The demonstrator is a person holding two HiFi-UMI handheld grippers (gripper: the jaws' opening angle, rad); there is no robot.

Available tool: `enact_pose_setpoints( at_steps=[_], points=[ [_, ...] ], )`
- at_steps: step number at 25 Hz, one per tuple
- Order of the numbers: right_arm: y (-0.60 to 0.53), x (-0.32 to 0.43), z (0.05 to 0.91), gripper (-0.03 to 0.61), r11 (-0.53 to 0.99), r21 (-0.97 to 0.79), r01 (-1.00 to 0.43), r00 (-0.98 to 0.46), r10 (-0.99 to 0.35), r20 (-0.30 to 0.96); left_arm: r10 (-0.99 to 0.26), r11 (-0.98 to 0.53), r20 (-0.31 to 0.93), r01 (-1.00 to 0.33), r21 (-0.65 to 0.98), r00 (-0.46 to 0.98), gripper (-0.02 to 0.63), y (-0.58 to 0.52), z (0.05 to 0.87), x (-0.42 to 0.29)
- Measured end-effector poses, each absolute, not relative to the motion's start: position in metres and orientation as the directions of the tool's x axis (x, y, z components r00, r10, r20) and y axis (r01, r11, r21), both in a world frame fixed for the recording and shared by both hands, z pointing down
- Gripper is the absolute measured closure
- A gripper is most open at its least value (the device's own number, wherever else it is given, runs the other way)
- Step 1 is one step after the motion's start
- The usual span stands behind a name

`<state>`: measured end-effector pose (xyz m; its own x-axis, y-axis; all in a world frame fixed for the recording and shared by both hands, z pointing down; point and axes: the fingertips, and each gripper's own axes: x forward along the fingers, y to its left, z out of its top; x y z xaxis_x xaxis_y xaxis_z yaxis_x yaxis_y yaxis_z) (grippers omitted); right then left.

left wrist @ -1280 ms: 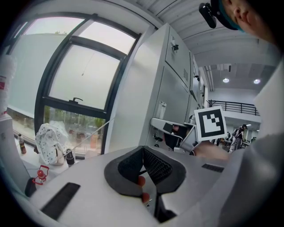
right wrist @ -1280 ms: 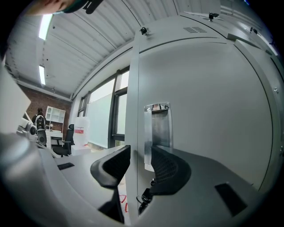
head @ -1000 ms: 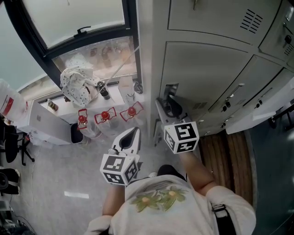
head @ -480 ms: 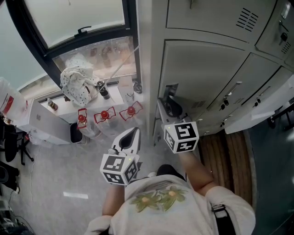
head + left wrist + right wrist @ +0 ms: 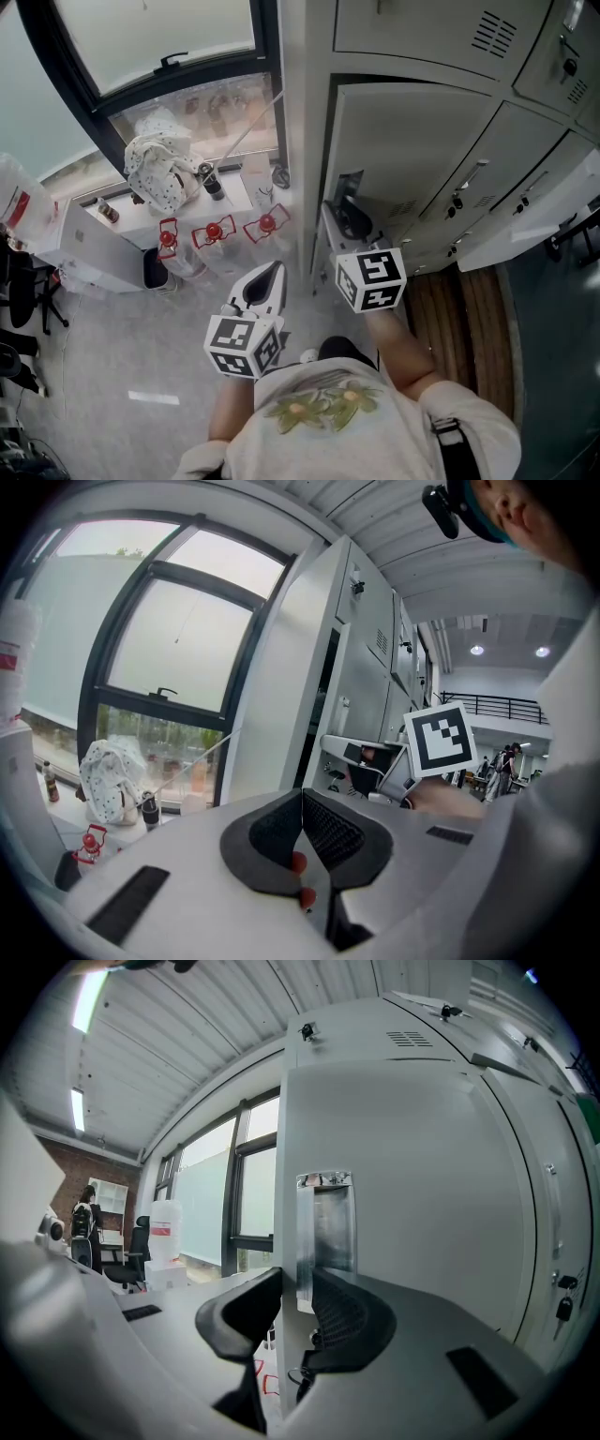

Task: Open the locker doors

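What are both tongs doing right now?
Left tongs: closed, holding nothing.
Right tongs: just been closing, now gripping the locker door by its edge.

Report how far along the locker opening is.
Done: the locker door is cracked, a dark gap showing along its top edge. In hand: the right gripper has just been closing its jaws and pinches that door's edge beside the recessed handle; the left gripper hangs shut and empty. Left: swing this door wide, then tackle the door above, which looks shut.
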<state>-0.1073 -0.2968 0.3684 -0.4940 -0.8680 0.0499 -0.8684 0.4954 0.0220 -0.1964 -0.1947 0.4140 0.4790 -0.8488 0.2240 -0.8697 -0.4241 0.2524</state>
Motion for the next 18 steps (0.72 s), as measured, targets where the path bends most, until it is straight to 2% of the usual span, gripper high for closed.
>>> enact_pose_setpoints(
  at_steps=[18],
  points=[
    [-0.281,-0.1,0.368,0.462,0.484,0.021,-0.875,-0.482,-0.875,0.052,-0.843,-0.433,0.23,-0.867,0.246,0.487,0.583,-0.177,0.416,-0.193]
  ],
)
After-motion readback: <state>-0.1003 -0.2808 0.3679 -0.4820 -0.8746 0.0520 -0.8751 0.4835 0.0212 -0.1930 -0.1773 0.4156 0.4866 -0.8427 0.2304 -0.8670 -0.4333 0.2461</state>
